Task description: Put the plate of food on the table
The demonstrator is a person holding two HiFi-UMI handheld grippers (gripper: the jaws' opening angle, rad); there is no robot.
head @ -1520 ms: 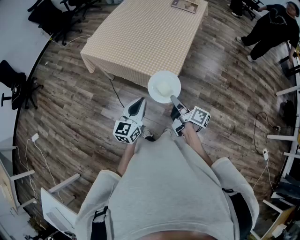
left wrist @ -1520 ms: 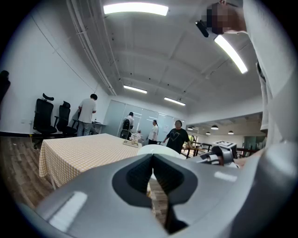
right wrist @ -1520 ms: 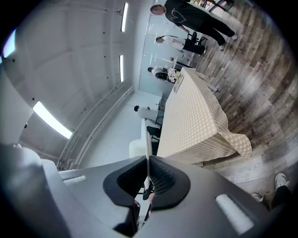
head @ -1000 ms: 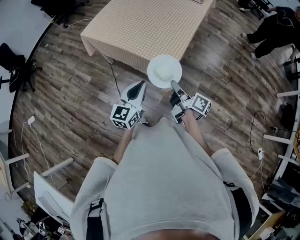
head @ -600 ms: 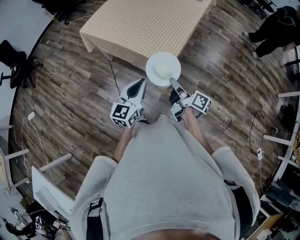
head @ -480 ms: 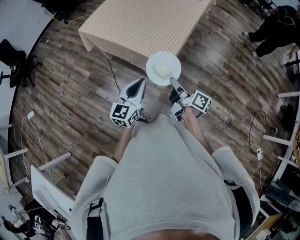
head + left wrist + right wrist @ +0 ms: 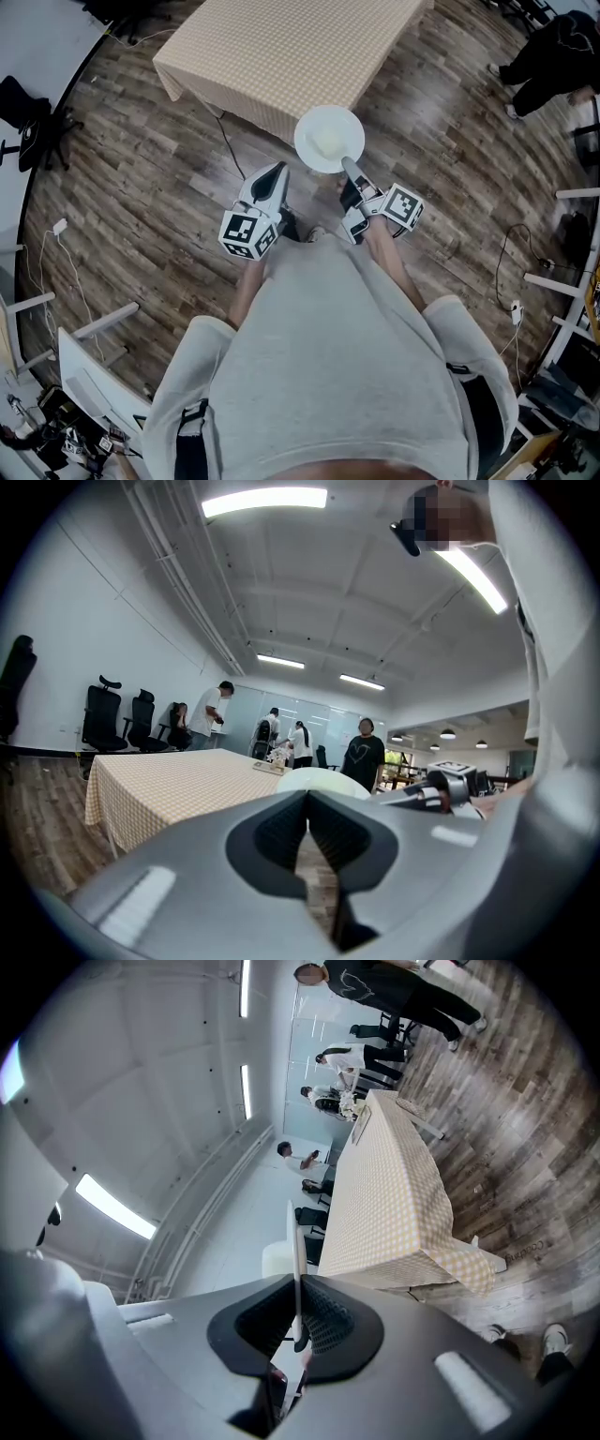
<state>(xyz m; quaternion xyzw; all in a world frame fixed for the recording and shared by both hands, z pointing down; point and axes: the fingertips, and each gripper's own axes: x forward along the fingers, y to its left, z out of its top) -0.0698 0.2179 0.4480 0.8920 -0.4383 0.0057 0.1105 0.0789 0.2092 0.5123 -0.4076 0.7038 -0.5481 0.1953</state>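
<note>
Clamping its jaws on the near rim of the white plate (image 7: 328, 139), the right gripper (image 7: 348, 169) is bearing the whole load from one side; in the right gripper view the rim (image 7: 293, 1241) is showing edge-on as a thin pale line squeezed between the ribbed pads. That one-sided pinch is probably chosen so that the far part of the plate is staying free to slide onto the desk (image 7: 281, 47) first, with the gripper clear of the top. The left gripper (image 7: 277, 171) is riding beside it on the left with its jaws pressed together and nothing between them; it seems to be waiting as a spare, touching nothing. The plate is hanging in the air at the near edge of the desk, partly over the wooden floor (image 7: 159, 206), and is not yet resting on the checked cloth (image 7: 244, 84) that is draping the desktop. It is round, plain white and shallow, with a raised rim, and it is sitting roughly level. A small pale mound of food (image 7: 325, 143) is lying near its middle; what kind of food it is cannot be made out.
</note>
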